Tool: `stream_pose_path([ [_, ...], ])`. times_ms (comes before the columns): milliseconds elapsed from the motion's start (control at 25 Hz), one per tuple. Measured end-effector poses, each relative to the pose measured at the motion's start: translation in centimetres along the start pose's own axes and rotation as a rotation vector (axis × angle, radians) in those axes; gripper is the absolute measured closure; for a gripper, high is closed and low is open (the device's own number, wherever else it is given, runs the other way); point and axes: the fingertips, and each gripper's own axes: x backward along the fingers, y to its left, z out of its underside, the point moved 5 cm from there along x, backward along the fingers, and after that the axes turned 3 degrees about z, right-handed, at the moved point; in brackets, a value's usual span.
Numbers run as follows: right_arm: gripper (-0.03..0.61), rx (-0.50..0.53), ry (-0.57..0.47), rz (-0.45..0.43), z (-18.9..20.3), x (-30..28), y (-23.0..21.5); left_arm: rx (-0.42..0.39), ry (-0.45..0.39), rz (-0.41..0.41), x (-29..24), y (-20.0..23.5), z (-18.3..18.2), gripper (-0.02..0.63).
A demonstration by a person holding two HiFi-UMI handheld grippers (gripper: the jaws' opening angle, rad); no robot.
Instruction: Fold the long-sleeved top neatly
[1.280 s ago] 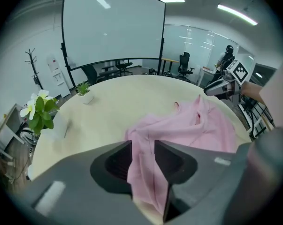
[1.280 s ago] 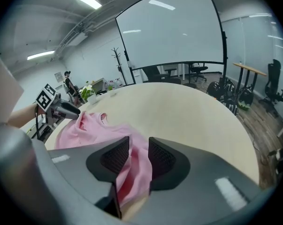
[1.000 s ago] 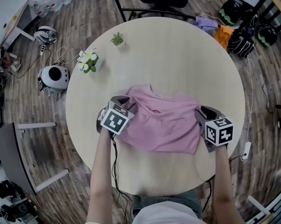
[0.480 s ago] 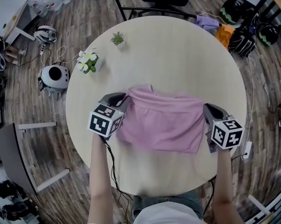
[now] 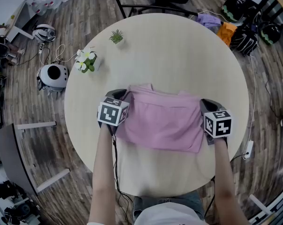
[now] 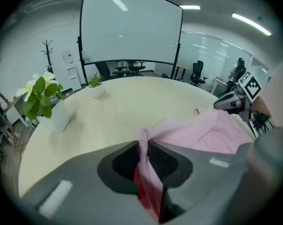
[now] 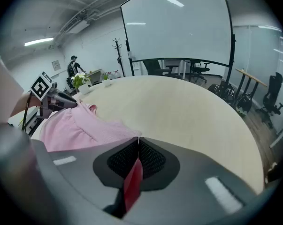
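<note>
**Pink top** [image 5: 162, 123]: lies on the round counter [image 5: 179, 46], on the half nearer the person and about centred between the two tools. It is folded to a rough rectangle. The collar opening is at the far edge, left of middle. No sleeve shows as a separate piece. The far edge runs almost straight from one tool to the other, and the near right corner hangs lowest in the head view.

**Left tool** [image 5: 121, 96]: clenched on the top's far-left corner. In the left gripper view a fold of pink cloth passes between the two pads and trails down behind them. From there the rest of the top spreads away to the right across the counter.

**Right tool** [image 5: 204, 106]: jaws pressed together at the top's far-right corner. In the right gripper view the cloth narrows to a point exactly where the tips meet, so only the very edge is nipped. No pink shows deeper between the pads.

**Arms:** both forearms [image 5: 103, 172] reach in from the near rim. Each tool's marker cube [image 5: 217, 124] faces up.

**Also on the counter:**
- a vase of white flowers [image 5: 87, 61] near the left rim
- a small potted plant [image 5: 116, 36] farther back
- both stand well apart from the top

**Beyond the counter:**
- purple and orange cloths [image 5: 216, 26] at the far right rim; I cannot tell what they rest on
- a white rounded device [image 5: 53, 76] on the wood floor [image 5: 38, 139] to the left
</note>
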Motion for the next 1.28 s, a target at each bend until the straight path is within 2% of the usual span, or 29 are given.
stream_pose_path([
  [200,0.543,-0.003,0.025,0.014,0.9,-1.3,-0.1,0.081,-0.021,-0.014,-1.0,0.3,0.8,0.533],
  [440,0.511,-0.024,-0.028,0.046,0.3,-0.3,-0.4,0.175,-0.084,-0.011,0.2,1.0,1.0,0.483],
  [560,0.515,-0.041,-0.083,0.083,-0.5,1.5,-1.4,0.176,-0.117,-0.015,1.7,1.0,0.5,0.483],
  [720,0.512,-0.061,-0.127,0.121,-0.7,3.9,-2.9,0.164,-0.180,-0.065,4.7,0.9,-0.4,0.483],
  [880,0.500,-0.086,-0.147,0.147,-0.1,5.5,-4.3,0.102,-0.254,-0.079,7.6,-1.6,-1.9,0.485],
  [1000,0.485,-0.125,-0.145,0.136,0.8,5.8,-4.4,0.037,-0.295,-0.047,8.7,-5.2,-2.9,0.485],
  [1120,0.476,-0.130,-0.135,0.132,1.5,6.2,-4.1,-0.031,-0.303,0.028,8.6,-10.0,-3.5,0.485],
  [1280,0.466,-0.129,-0.128,0.118,2.0,6.5,-3.4,-0.131,-0.290,0.167,7.3,-17.0,-3.4,0.491],
])
